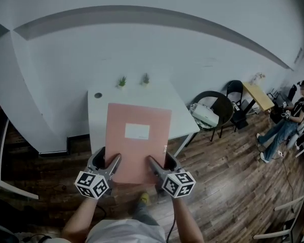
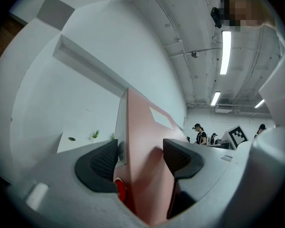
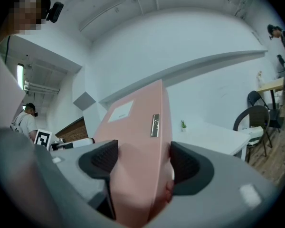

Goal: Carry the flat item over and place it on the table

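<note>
A flat pink folder (image 1: 138, 142) with a white label hangs in the air, its far end over the near part of the white table (image 1: 96, 114). My left gripper (image 1: 110, 165) is shut on its near left corner and my right gripper (image 1: 158, 166) on its near right corner. In the left gripper view the pink folder (image 2: 143, 127) runs edge-on between the dark pads of the left gripper (image 2: 140, 158). The right gripper view shows the folder (image 3: 137, 120), with a small metal clasp on its side, pinched in the right gripper (image 3: 138, 163). The table (image 3: 213, 137) lies beyond.
Two small potted plants (image 1: 122, 81) stand at the table's far edge, and a round hole (image 1: 98, 95) is at its far left. A black chair (image 1: 215, 109) holding a white item stands right of the table. A seated person (image 1: 289, 119) and a wooden desk (image 1: 258, 95) are farther right.
</note>
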Demonstrator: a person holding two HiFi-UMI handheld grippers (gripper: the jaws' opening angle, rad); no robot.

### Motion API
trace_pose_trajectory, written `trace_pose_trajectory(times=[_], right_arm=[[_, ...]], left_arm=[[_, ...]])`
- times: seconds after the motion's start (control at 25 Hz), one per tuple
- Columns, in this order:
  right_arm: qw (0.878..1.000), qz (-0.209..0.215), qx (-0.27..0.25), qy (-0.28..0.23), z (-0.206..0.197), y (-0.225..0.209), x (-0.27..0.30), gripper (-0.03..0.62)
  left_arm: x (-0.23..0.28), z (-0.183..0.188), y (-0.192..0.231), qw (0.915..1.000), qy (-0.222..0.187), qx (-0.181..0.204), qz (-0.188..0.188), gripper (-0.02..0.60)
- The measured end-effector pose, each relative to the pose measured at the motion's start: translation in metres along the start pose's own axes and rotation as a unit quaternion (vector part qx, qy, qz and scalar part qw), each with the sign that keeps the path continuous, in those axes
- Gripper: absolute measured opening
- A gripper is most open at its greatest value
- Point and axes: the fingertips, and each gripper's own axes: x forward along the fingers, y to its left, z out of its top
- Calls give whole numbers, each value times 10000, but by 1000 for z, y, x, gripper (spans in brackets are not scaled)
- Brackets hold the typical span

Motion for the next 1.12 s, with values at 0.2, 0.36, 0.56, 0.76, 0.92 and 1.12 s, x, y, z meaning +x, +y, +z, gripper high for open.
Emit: trace_pose_trajectory(times=[0.2,0.36,0.56,0.76,0.92,1.12], right_arm=[[9998,23,101,152,5,-56,47,337],[9991,122,191,352,17,-103,87,337],[9986,227,203,424,38,-153,138,337],[9979,291,244,522,51,-194,169,337],[9975,367,205,565,59,-214,186,337],[9967,464,274,610,63,-218,206,337]], left_arm=[[65,-15,21,9998,142,-60,100,290],[121,-22,36,9992,256,-176,254,285],[190,-21,57,9985,244,-188,444,285],[239,-24,66,9977,288,-223,569,285],[263,-26,70,9971,253,-236,671,285],[274,-18,83,9964,287,-167,781,285]])
